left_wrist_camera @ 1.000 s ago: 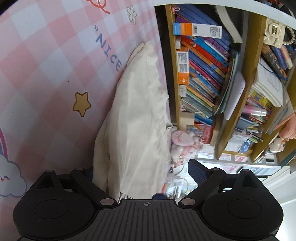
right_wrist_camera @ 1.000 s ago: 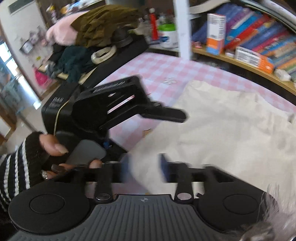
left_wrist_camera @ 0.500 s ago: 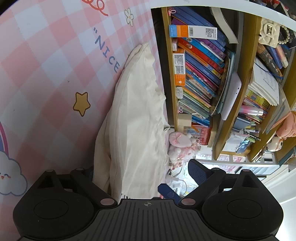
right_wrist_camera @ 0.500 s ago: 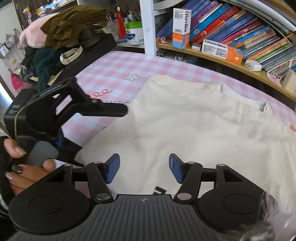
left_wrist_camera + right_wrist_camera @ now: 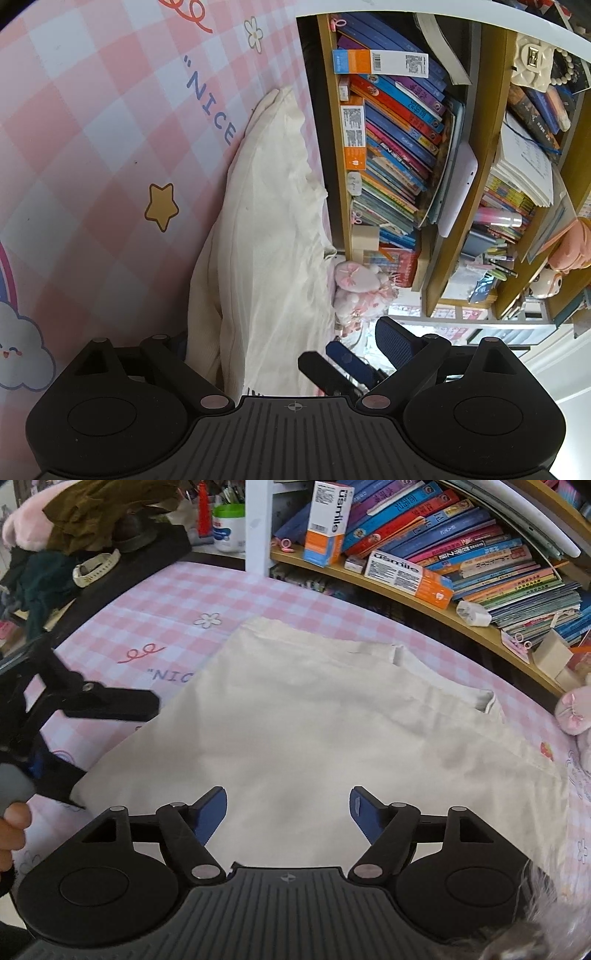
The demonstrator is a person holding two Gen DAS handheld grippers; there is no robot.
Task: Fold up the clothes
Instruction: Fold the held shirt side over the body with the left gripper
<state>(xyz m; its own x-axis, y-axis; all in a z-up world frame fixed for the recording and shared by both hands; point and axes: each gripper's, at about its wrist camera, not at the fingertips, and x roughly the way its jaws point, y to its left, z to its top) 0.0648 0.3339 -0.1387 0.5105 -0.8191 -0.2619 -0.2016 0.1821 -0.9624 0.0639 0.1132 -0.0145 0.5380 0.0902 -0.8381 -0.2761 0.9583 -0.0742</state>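
Observation:
A cream garment (image 5: pixel 314 720) lies flat on the pink checked tablecloth (image 5: pixel 177 602), one folded-over edge toward the shelf. My right gripper (image 5: pixel 288 812) hovers open over its near part, blue pads wide apart with nothing between them. My left gripper (image 5: pixel 118 755) stands open at the garment's left corner, one black finger above the cloth edge, one below. In the left wrist view the garment (image 5: pixel 266 221) runs between the open left gripper's (image 5: pixel 284 336) jaws; its left finger is hidden behind the fabric. The right gripper's fingers (image 5: pixel 332 365) show near the bottom.
A bookshelf (image 5: pixel 461 565) full of books and boxes runs along the far table edge. A pink plush toy (image 5: pixel 576 712) sits at the right. A heap of clothes (image 5: pixel 92 513) and a white jar (image 5: pixel 229 531) lie at the back left. A hand (image 5: pixel 11 823) holds the left gripper.
My right gripper has opened wider and drawn back a little from the garment. Its fingers have come into the left wrist view. The left gripper has hardly moved.

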